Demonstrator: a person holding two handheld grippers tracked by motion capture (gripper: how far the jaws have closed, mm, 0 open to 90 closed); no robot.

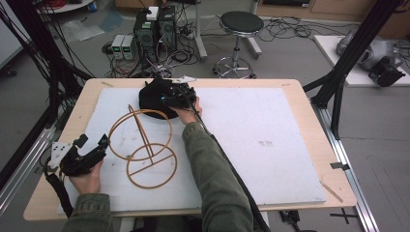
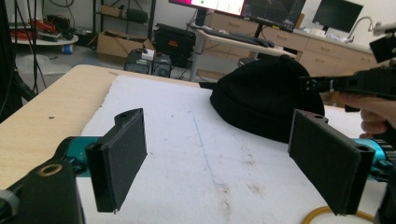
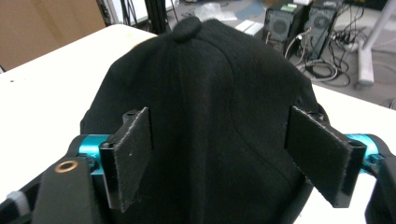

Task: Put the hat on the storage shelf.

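Between the spread jaws of the right tongs point(image 3: 219, 158) lay a black cap point(image 3: 210, 93), its crown button pointing away from them and its cloth filling the gap from one pad to the other. Those tongs were released: both pads stood wide, flanking the cap's near side, and whether either one touched the cloth could not be told. From the high view the right tongs point(image 1: 178, 96) sat over the cap point(image 1: 152, 99) at the far part of the white mat on the worktop point(image 1: 300, 140).

Well back from them, the left tongs point(image 1: 92, 145) rested low near the worktop's near left corner, likewise released, with bare mat between the jaws. Just to their right stood a wire stand point(image 1: 145, 145) of two hoops joined by rods, between the left tongs and the cap. Ahead of the left tongs point(image 2: 219, 163), the cap point(image 2: 266, 98) showed beyond them, with the other hand at its side.

The step in hand looked like the reach for the cap, the grasp not yet made. The next move probably called for closing the right jaws on a fold of soft cloth, low enough to gather material, not skim the crown. Carrying it toward the stand would then need a lift clear of the hoops.
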